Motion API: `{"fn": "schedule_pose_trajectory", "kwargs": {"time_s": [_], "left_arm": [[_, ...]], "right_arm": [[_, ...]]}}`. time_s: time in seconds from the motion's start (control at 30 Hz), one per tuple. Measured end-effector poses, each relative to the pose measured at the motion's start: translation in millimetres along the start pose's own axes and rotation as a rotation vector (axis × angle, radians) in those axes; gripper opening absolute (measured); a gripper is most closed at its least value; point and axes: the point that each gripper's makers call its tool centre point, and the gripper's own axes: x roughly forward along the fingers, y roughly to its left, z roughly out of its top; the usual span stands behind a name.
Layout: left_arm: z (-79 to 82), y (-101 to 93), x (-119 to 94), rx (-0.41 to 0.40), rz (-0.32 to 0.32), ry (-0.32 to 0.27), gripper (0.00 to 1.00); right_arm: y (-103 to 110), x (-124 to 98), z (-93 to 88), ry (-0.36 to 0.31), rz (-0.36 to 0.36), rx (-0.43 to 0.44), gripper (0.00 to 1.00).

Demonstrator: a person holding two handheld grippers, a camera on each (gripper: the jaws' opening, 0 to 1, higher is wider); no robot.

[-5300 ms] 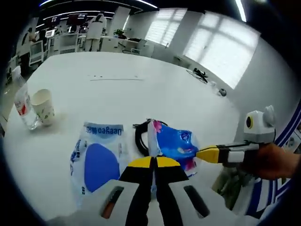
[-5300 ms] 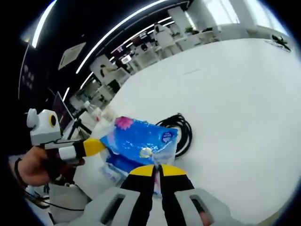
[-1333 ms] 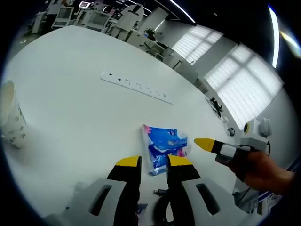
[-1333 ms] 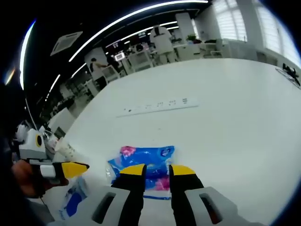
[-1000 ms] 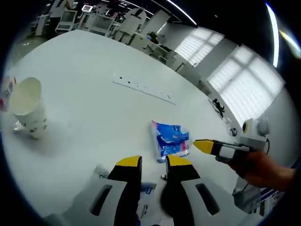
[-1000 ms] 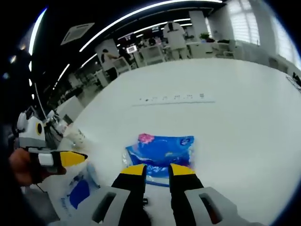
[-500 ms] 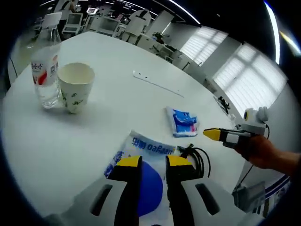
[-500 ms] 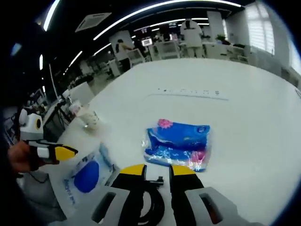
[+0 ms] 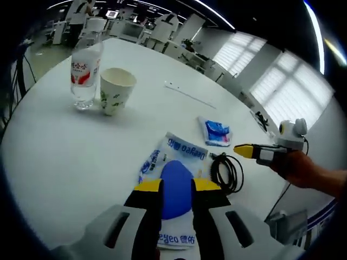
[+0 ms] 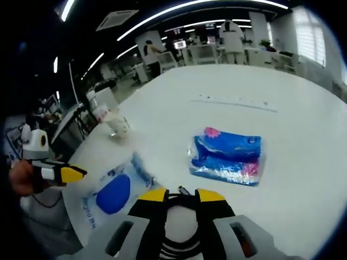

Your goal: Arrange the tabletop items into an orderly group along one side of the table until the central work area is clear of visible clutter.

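A blue tissue pack lies flat on the white table, with no gripper on it. Nearer to me are a white-and-blue pouch and a coiled black cable. My left gripper stands open just over the pouch's near end. My right gripper is open above the cable coil, which shows between its jaws. A paper cup and a water bottle stand together at the far left.
A long white power strip lies farther across the table. A hand holds the right gripper beyond the cable at the table's right edge. The left gripper hangs over the left edge. Desks and people fill the room behind.
Both grippers held the tissue pack aloft, then let it go onto the table. Both have since drawn back toward me, bringing the pouch, cable, cup and bottle into view.
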Motion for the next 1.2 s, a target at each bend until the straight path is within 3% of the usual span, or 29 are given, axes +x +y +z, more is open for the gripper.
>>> {"fn": "schedule_pose_trajectory", "kwargs": {"time_s": [0.27,0.5,0.63,0.77,0.87,0.97,1.2], "left_arm": [[-10.9,6.7,-17.2,-0.019,0.014,-0.008,0.18],[-34.0,11.2,-32.2,-0.008,0.051,0.011,0.21],[-50.4,23.8,-41.5,-0.069,0.111,0.049,0.22],[-63.3,23.1,-46.4,-0.101,0.121,0.065,0.23],[-82.3,23.2,-48.1,-0.206,0.158,0.07,0.22],[-89.5,19.2,-42.3,-0.243,0.126,0.064,0.22],[-95.5,3.9,-39.0,-0.232,0.106,0.068,0.22]], "right_arm": [[13.3,0.8,-8.2,0.017,0.022,-0.021,0.18],[28.3,3.6,-17.7,0.059,0.049,-0.076,0.21],[32.3,2.5,-19.5,0.075,0.061,-0.101,0.23],[40.8,3.9,-22.6,0.094,0.072,-0.099,0.27],[41.0,9.1,-25.0,0.112,0.058,-0.143,0.26],[47.5,15.4,-29.1,0.123,0.059,-0.128,0.28],[56.4,20.8,-29.1,0.134,0.073,-0.147,0.28]]}}
